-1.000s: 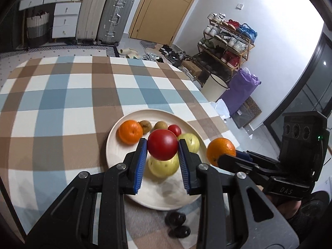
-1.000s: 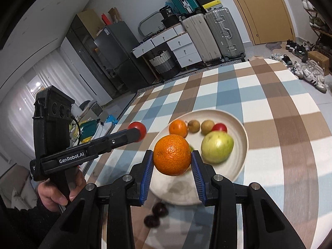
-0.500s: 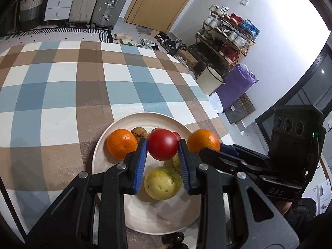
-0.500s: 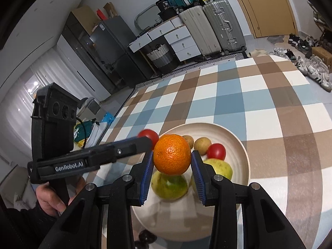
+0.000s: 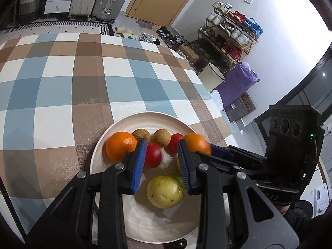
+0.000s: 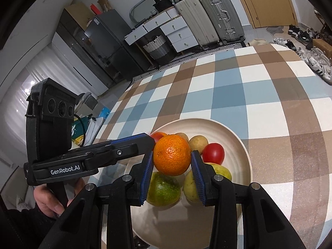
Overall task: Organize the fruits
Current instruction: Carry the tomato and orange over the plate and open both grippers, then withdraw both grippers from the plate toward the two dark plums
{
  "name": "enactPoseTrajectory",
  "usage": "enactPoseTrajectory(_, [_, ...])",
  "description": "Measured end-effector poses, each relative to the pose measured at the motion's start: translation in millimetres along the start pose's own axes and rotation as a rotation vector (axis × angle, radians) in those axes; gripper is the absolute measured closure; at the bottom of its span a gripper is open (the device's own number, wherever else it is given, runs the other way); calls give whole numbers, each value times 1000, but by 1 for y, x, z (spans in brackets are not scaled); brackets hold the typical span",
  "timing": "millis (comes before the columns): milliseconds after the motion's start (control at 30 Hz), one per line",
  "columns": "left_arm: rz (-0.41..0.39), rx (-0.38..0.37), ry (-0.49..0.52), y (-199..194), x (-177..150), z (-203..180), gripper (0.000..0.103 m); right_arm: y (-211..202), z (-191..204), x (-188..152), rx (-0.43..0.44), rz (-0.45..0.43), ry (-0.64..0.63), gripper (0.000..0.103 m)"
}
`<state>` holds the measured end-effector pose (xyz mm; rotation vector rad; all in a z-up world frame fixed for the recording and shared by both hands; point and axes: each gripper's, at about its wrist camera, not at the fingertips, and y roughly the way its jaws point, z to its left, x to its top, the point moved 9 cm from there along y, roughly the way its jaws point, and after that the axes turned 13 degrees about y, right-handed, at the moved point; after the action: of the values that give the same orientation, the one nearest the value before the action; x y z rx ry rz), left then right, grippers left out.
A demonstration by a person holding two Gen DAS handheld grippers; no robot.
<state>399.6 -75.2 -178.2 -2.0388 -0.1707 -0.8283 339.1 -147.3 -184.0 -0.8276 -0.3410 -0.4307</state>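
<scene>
A cream plate (image 5: 124,124) on the checked cloth holds an orange (image 5: 120,148), two small brown fruits (image 5: 162,138), a small tomato (image 5: 175,143) and a yellow-green fruit (image 5: 166,191). My left gripper (image 5: 161,151) hangs low over the plate with its jaws a little apart. A red tomato (image 5: 153,155) lies below them, against the left finger; the right pad is clear of it. My right gripper (image 6: 172,154) is shut on a second orange (image 6: 172,157), just above the fruit on the plate (image 6: 238,137). The left gripper's tip (image 6: 148,140) sits close beside it.
Two small dark fruits (image 5: 180,243) lie at the plate's near edge. The checked table (image 5: 62,83) stretches beyond the plate; its right edge (image 5: 207,95) drops to the floor. A hand (image 6: 51,199) holds the left gripper's handle. Suitcases and a shoe rack stand beyond the table.
Both grippers have come forward and lower over the plate. The red tomato has left the left jaws and lies on the plate. The orange stays in the right jaws.
</scene>
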Motion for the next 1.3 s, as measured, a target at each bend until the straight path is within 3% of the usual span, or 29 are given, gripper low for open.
enactPoseTrajectory(100, [-7,5,6,-3,1,0,76,-6,1,3,6,-27,3,56])
enactPoseTrajectory(200, [-15,11,2,-9,0,-1,76,-14,4,7,12,-56,1,55])
enactPoseTrajectory(500, [-41,55,13,-34,-7,-6,76,-32,13,1,15,-87,-21,55])
enactPoseTrajectory(1300, [-108,237,130,-86,-69,-41,75,-73,31,-54,-20,-224,-87,53])
